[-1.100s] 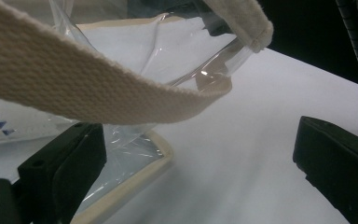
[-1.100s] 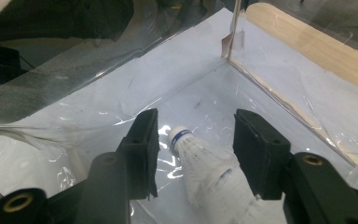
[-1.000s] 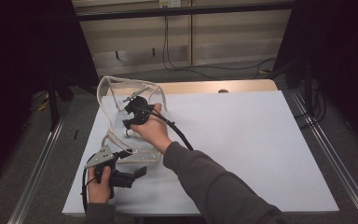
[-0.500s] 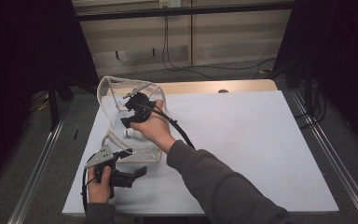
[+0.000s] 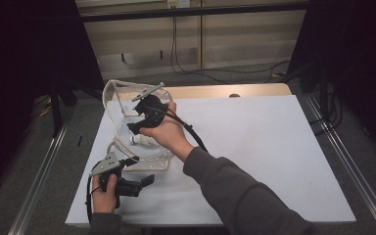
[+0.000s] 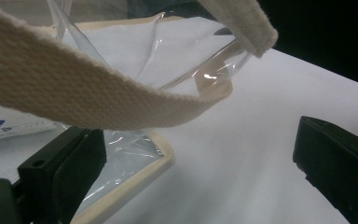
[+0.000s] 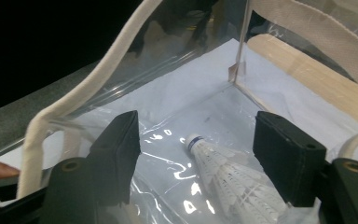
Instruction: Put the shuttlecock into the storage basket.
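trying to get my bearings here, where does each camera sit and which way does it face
High view: fixed above the person's side, looking forward and down on the table; both forearms, left gripper and right gripper show.
Left gripper view: rides the left gripper, looking between its open jaws at the clear bag.
Right gripper view: rides the right gripper, looking into the bag at a shuttlecock.
All three share the bag.

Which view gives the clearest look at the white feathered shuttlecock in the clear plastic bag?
The right gripper view: the white feathered shuttlecock lies close up between the open tongs, cork and feathers distinct. The high view shows it as a small white shape beside the hand. The left gripper view offers bag plastic and strap.
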Demonstrator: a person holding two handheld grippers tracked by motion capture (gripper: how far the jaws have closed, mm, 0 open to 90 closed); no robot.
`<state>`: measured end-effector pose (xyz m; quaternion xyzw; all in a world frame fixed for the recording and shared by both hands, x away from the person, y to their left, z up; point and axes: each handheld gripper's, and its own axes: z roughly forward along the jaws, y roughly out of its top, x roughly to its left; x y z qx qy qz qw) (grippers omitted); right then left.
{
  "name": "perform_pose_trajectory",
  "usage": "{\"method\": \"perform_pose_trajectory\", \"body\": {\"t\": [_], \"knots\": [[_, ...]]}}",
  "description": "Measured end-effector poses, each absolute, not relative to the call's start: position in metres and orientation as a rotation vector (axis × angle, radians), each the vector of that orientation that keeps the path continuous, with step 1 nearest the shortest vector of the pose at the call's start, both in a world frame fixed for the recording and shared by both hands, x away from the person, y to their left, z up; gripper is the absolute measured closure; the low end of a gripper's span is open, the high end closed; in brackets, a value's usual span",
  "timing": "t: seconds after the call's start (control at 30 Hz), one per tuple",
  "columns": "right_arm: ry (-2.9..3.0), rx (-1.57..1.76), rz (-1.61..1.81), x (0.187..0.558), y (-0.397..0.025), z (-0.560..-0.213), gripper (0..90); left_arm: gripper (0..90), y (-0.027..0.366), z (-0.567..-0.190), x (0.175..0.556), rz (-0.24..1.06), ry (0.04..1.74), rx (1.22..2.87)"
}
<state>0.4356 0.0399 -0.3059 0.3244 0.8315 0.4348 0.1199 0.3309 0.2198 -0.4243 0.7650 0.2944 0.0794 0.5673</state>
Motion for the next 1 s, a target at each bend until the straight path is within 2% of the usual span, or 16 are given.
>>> {"method": "perform_pose_trajectory", "body": {"t": [1.0], "knots": [[2.429, 0.908, 1.363, 0.418, -0.004, -0.3, 15.9, 2.7, 0.22, -0.424, 0.329, 0.186, 0.692, 1.806]]}}
